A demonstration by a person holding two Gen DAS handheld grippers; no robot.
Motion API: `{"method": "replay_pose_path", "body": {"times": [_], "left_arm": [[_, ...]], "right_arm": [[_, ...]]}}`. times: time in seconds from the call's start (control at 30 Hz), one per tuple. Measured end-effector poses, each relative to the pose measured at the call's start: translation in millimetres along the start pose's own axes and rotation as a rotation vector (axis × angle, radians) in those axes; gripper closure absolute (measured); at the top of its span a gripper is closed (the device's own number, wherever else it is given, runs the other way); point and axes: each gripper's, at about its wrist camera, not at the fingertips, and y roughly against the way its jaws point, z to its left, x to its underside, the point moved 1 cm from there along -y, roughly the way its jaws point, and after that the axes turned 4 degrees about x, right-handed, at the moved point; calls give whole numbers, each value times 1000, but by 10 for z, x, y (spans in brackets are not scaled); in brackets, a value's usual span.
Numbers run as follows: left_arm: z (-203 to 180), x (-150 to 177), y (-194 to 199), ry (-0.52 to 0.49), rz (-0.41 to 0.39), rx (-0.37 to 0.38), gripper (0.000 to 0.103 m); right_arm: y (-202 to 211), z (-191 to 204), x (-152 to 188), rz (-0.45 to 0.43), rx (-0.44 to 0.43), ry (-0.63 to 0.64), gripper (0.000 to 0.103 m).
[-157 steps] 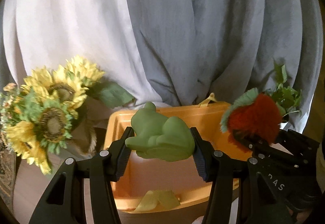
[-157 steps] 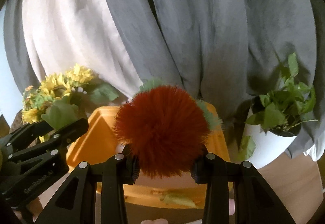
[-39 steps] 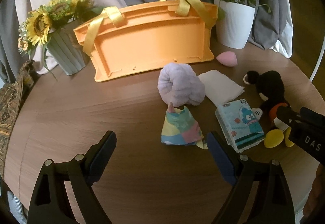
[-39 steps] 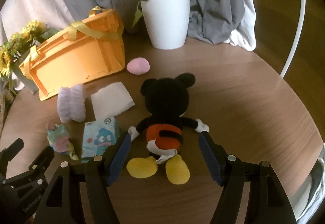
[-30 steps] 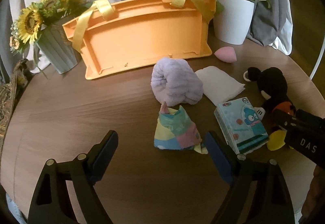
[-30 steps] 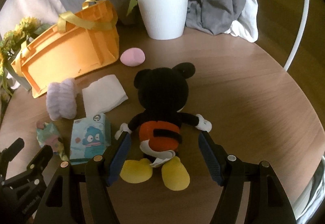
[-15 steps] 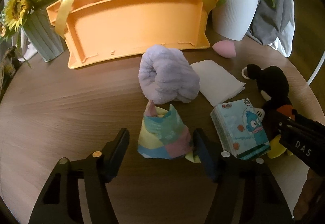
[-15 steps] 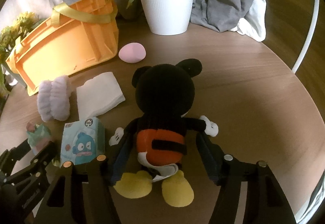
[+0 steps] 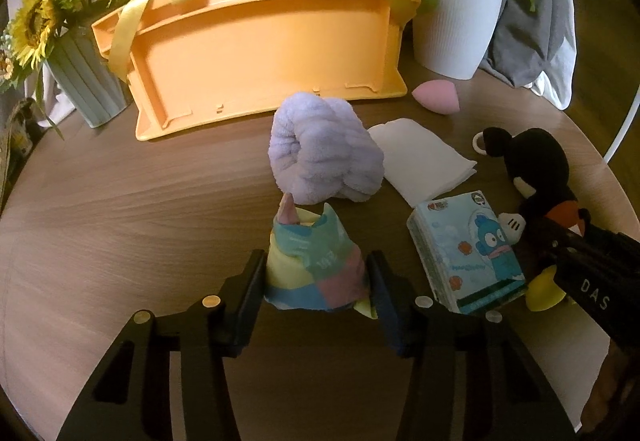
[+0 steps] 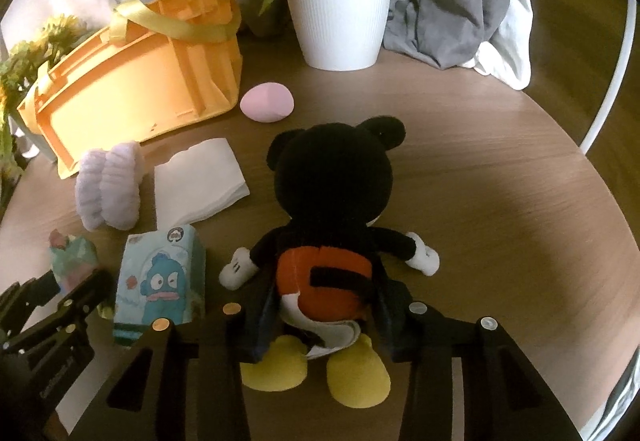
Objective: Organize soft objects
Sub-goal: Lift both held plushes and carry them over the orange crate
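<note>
Since half second ago: left gripper (image 9: 316, 281) closed onto pastel cloth (image 9: 314, 265); right gripper (image 10: 322, 305) closed onto mouse plush (image 10: 332, 209). Orange basket (image 9: 256, 53) contents hidden.

The basket (image 9: 260, 53) stands at the back of the table (image 9: 120, 201), between the vase (image 9: 86, 89) on its left and the plant pot (image 9: 456, 29) on its right. In front of it lie the rolled towel (image 9: 324, 157) and folded cloth (image 9: 420, 161), with the tissue pack (image 9: 464, 253) nearer and the plush mouse (image 10: 332, 201) furthest right.
</note>
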Motion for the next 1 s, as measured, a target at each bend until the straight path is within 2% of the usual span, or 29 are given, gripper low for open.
{"method": "replay_pose_path", "body": {"times": [0.73,1.0], "left_arm": [[23,-297,613,40,-112,25,54],[126,-438,846,50,-164,11,54]], "right_arm": [[575,-10,-178,-92,-95,-57,62],[829,149,-331,-160,-121,-17,62]]}}
